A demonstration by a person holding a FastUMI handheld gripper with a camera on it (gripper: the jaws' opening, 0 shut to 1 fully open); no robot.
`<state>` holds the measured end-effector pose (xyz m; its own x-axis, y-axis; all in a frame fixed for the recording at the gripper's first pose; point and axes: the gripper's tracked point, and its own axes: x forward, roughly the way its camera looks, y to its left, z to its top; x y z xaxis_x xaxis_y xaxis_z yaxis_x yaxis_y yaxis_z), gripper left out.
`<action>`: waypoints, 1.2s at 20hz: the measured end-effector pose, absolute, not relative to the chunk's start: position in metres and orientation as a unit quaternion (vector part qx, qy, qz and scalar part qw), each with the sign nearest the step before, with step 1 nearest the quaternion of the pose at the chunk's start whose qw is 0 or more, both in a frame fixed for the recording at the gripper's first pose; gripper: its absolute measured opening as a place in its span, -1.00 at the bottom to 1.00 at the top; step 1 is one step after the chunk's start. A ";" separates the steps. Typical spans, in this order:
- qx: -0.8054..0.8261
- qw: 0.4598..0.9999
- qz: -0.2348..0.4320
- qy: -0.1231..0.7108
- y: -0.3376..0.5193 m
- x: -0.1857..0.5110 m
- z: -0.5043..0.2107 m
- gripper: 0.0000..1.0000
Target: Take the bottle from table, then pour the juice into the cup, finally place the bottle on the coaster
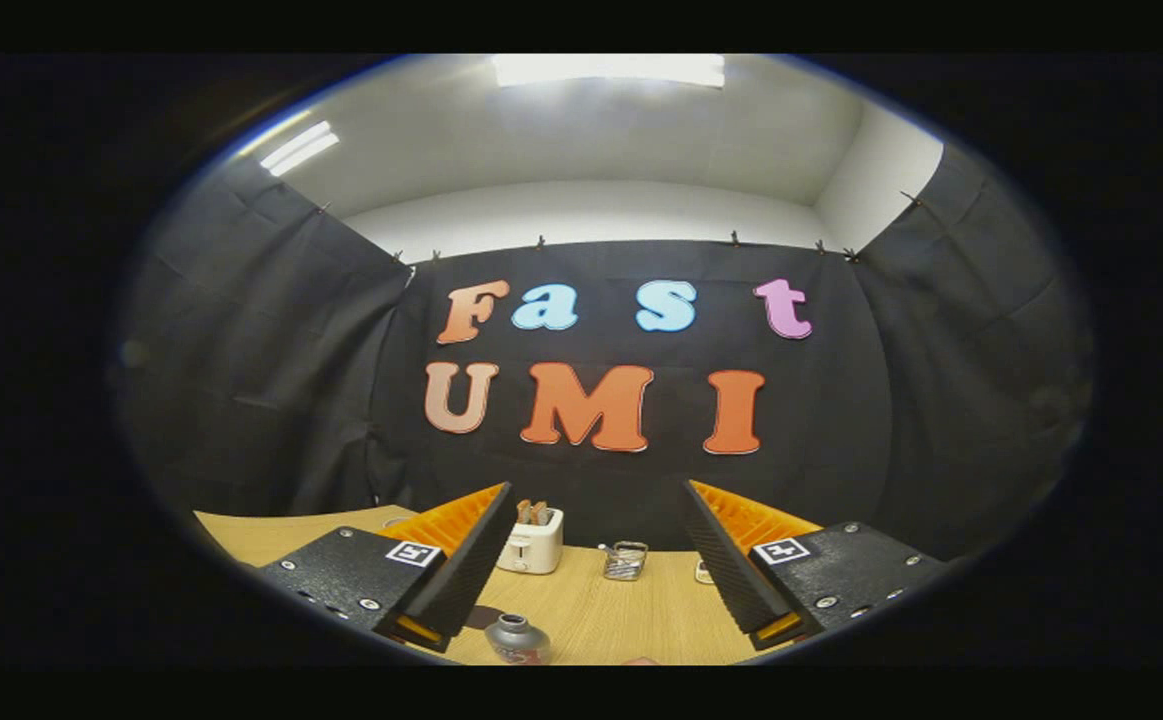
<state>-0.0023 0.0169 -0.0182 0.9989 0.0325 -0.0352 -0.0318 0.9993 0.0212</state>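
Note:
The bottle (518, 638) shows just its grey cap and rounded shoulder. It stands on the wooden table (601, 615), low between my fingers and closer to the left one. My gripper (596, 490) is open, held above the table with nothing between its fingers. A dark round patch (482, 617), possibly the coaster, peeks out beside the left finger, just behind the bottle. A small clear glass (625, 560) with something metallic inside stands farther back, between the fingers. A sliver of a pinkish thing (641, 660) lies close below me; I cannot tell what it is.
A white toaster (531, 541) with two slices of toast stands at the back of the table, near the black cloth wall. A small object (703, 572) sits half hidden by the right finger. Bare wood stretches between the bottle and the glass.

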 end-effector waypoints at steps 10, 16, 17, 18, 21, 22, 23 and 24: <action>0.067 0.995 0.045 0.057 0.035 -0.017 -0.078 0.95; 0.073 0.991 0.069 0.084 0.054 -0.026 -0.124 0.95; 0.071 0.991 0.073 0.088 0.059 -0.028 -0.131 0.95; 0.068 0.990 0.077 0.093 0.063 -0.029 -0.139 0.95; 0.074 0.986 0.083 0.122 0.071 -0.033 -0.169 0.95; 0.078 0.984 0.086 0.132 0.074 -0.033 -0.178 0.95; 0.080 0.983 0.089 0.141 0.077 -0.035 -0.185 0.96; 0.082 0.981 0.092 0.149 0.079 -0.036 -0.193 0.96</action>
<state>-0.0365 0.0791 -0.1929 0.9386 0.2042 -0.2780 -0.1552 0.9698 0.1882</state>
